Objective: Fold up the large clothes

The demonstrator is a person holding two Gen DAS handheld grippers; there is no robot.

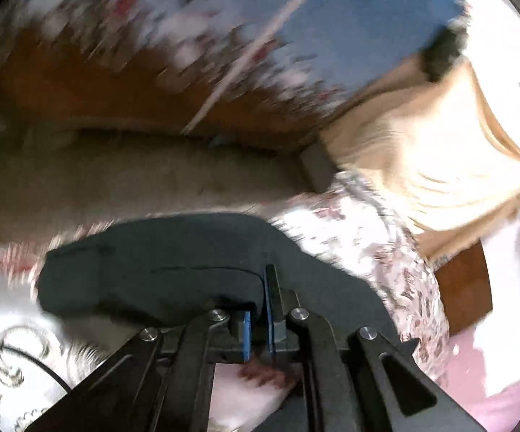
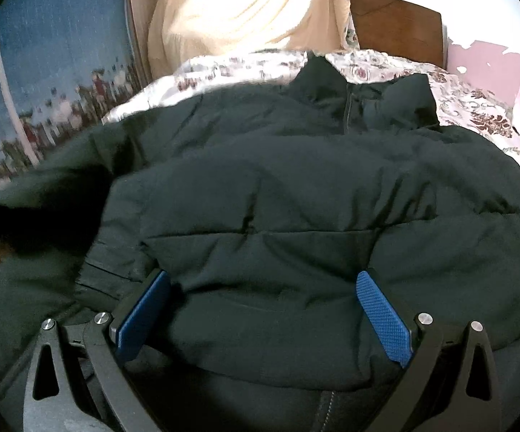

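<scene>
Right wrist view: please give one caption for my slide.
Open right gripper straddling a dark puffer jacket spread on a floral bedspread.

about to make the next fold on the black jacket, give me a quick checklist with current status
1. Left gripper has hold of the jacket: ok, fingers shut on a dark fold.
2. Right gripper has a hold: not ok, fingers wide open, fabric bulging between them.
3. Jacket on the floral bedspread: ok.
4. Collar at the far end, zipper visible: ok.
5. Sleeve positions: cannot tell, left view is motion-blurred.
6. Body lying flat: not ok, puffy and creased.
</scene>
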